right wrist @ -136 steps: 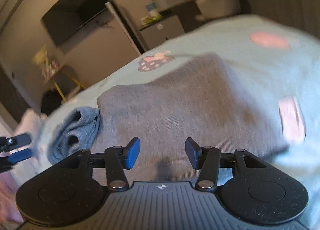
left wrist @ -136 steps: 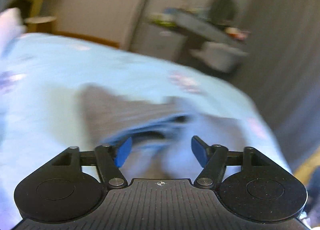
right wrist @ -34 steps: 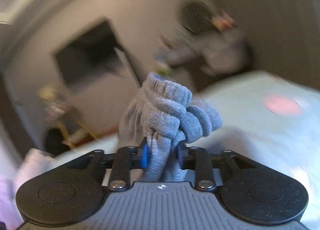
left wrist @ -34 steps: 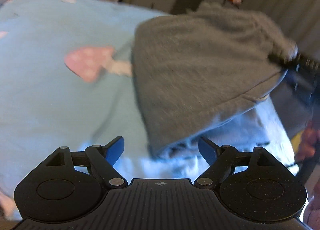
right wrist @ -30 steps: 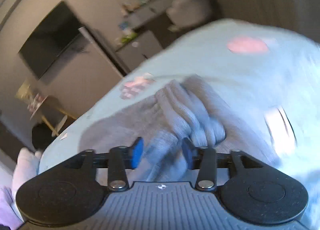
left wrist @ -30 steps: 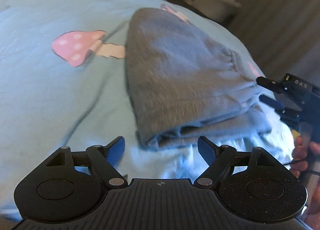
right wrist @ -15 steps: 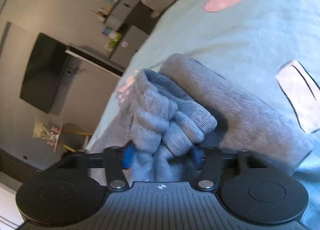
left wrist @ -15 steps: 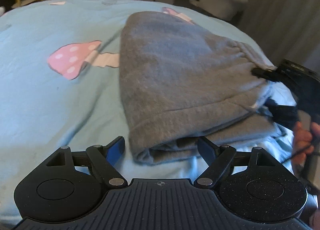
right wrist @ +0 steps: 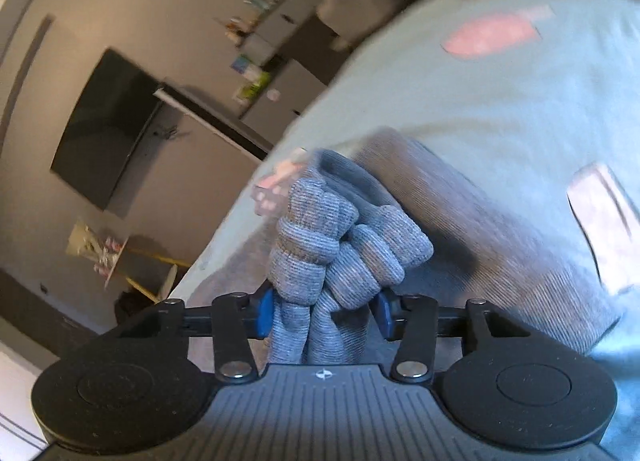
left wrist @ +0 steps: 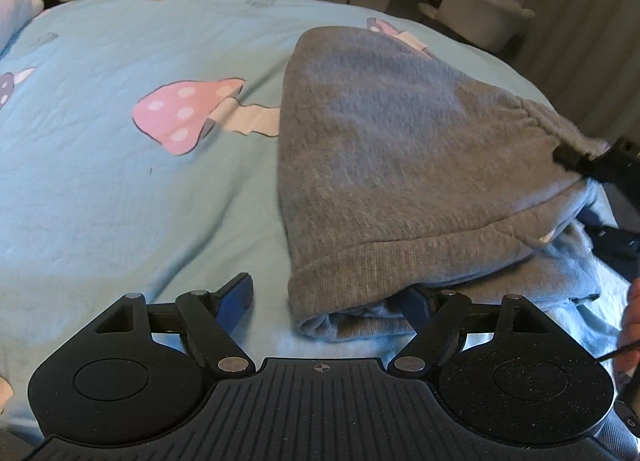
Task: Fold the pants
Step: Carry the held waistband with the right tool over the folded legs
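Pants (left wrist: 400, 165) folded on bed (left wrist: 120, 189), cuff bunch pinched in right claw (right wrist: 324, 307) at 3 o'clock, left claw (left wrist: 326, 297) spread; next: probably lay flat, release.

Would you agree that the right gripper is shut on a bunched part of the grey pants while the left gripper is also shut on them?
Not quite: in the left wrist view the left gripper is open around the pants. The right gripper is indeed shut on them.
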The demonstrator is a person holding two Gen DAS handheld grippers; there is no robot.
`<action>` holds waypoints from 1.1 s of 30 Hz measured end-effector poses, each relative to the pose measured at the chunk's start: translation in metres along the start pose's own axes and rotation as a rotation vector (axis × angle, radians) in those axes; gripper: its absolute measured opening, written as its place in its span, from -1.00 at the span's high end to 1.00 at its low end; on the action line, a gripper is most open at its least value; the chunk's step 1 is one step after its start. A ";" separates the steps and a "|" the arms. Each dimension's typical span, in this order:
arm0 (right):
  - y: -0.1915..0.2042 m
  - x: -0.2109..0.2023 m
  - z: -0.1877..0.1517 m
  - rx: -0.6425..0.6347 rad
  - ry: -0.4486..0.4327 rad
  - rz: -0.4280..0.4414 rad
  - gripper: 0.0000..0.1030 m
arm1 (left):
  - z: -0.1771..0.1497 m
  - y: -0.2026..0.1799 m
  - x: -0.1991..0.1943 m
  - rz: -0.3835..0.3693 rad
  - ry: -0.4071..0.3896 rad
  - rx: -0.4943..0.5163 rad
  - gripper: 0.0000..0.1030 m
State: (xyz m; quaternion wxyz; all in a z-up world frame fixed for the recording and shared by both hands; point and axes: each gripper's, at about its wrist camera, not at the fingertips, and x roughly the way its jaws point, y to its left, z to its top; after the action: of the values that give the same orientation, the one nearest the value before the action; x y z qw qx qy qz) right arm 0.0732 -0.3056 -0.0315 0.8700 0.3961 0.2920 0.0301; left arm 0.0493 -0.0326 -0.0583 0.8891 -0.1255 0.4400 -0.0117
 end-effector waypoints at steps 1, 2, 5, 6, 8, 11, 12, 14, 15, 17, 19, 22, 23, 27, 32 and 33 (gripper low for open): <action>0.007 -0.005 0.000 -0.030 -0.012 -0.001 0.11 | 0.000 0.001 0.000 -0.003 0.000 -0.005 -0.62; 0.015 -0.010 0.000 -0.060 -0.025 -0.002 0.11 | 0.000 0.002 -0.001 -0.008 0.003 -0.015 -0.62; 0.036 -0.021 0.003 -0.133 -0.055 -0.010 0.12 | 0.000 0.003 -0.004 -0.017 0.002 -0.030 -0.62; 0.042 -0.024 0.004 -0.149 -0.063 -0.009 0.12 | -0.001 0.002 -0.005 -0.018 0.002 -0.029 -0.61; 0.054 -0.031 0.006 -0.182 -0.073 -0.002 0.14 | -0.002 0.001 -0.008 -0.028 0.004 -0.029 -0.59; 0.072 -0.042 0.008 -0.220 -0.094 0.017 0.14 | -0.007 0.002 -0.014 -0.075 0.003 -0.039 -0.59; 0.078 -0.045 0.008 -0.232 -0.100 0.023 0.14 | -0.011 0.001 -0.016 -0.098 -0.005 -0.038 -0.60; 0.089 -0.052 0.008 -0.261 -0.118 0.044 0.14 | -0.016 -0.002 -0.018 -0.122 -0.014 -0.018 -0.60; 0.095 -0.055 0.008 -0.275 -0.124 0.054 0.14 | -0.018 -0.005 -0.018 -0.119 -0.020 -0.002 -0.60; 0.105 -0.059 0.006 -0.296 -0.131 0.074 0.14 | -0.017 -0.009 -0.016 -0.107 -0.026 0.012 -0.60; 0.114 -0.065 0.005 -0.316 -0.138 0.093 0.14 | -0.014 -0.010 -0.014 -0.096 -0.049 -0.004 -0.60; 0.121 -0.073 0.006 -0.332 -0.149 0.114 0.14 | -0.006 -0.007 -0.007 -0.048 -0.063 -0.034 -0.56; 0.122 -0.074 0.007 -0.338 -0.153 0.115 0.15 | -0.005 -0.006 -0.004 -0.022 -0.057 -0.041 -0.47; 0.121 -0.081 0.010 -0.363 -0.167 0.111 0.15 | -0.001 0.018 -0.004 -0.040 -0.055 -0.163 -0.32; 0.096 -0.081 0.011 -0.340 -0.152 0.046 0.15 | 0.000 0.018 -0.015 -0.033 -0.094 -0.115 -0.30; 0.087 -0.081 0.012 -0.318 -0.148 0.029 0.15 | 0.000 0.017 -0.016 -0.035 -0.103 -0.093 -0.32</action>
State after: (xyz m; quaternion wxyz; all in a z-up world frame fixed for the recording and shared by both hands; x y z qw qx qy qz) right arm 0.0282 -0.2769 0.0753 0.9404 0.2586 0.2130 0.0591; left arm 0.0378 -0.0142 -0.0501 0.9035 -0.1749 0.3913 -0.0001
